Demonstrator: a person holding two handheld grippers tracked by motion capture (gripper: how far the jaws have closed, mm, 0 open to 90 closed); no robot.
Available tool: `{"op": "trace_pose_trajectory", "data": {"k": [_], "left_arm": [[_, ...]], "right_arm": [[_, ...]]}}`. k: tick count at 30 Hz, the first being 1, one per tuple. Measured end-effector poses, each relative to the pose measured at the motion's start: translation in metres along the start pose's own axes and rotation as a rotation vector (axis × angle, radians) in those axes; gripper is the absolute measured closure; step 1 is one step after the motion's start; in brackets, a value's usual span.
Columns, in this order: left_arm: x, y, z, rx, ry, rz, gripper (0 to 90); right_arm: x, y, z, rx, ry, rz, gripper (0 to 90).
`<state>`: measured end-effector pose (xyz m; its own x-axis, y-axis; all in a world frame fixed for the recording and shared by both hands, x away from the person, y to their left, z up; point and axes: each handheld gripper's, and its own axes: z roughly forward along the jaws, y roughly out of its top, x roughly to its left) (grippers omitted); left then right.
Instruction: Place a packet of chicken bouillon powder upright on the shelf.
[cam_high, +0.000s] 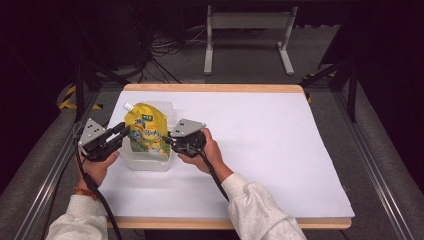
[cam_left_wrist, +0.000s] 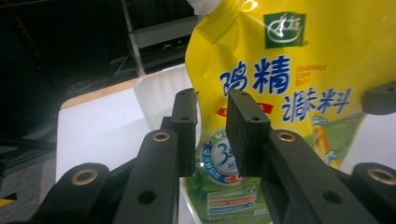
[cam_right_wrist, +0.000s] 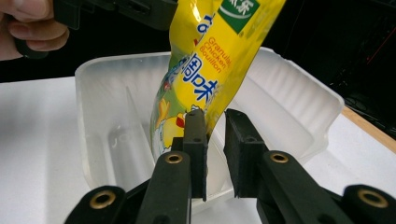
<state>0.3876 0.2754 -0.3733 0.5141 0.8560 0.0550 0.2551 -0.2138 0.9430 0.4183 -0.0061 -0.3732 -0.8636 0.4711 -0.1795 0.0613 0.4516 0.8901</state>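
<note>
A yellow bouillon pouch (cam_high: 146, 131) is being stood upright in a clear plastic tub (cam_high: 150, 161) near the table's (cam_high: 260, 150) left edge. It is being flanked by the left gripper (cam_high: 121, 134) and the right gripper (cam_high: 167, 139), one at each side edge. In the left gripper view, the jaws are being held slightly apart with a gap between the pads, the pouch (cam_left_wrist: 289, 93) just beyond them. In the right gripper view, the pouch's (cam_right_wrist: 205, 79) edge is being met by the left-hand finger (cam_right_wrist: 195, 135), possibly touching, while the other stands clear; both grippers appear released.
</note>
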Motion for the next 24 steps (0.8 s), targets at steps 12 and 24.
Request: {"op": "trace_pose_trajectory", "data": {"k": [12, 24], "left_arm": [[-0.013, 0.003, -0.004, -0.012, 0.004, 0.02, 62.3], [-0.035, 0.003, -0.009, -0.021, -0.016, 0.048, 47.8]], "right_arm": [[-0.005, 0.003, -0.019, -0.011, -0.016, 0.0, 75.3], [-0.018, -0.007, -0.042, 0.016, -0.066, 0.01, 71.4]]}}
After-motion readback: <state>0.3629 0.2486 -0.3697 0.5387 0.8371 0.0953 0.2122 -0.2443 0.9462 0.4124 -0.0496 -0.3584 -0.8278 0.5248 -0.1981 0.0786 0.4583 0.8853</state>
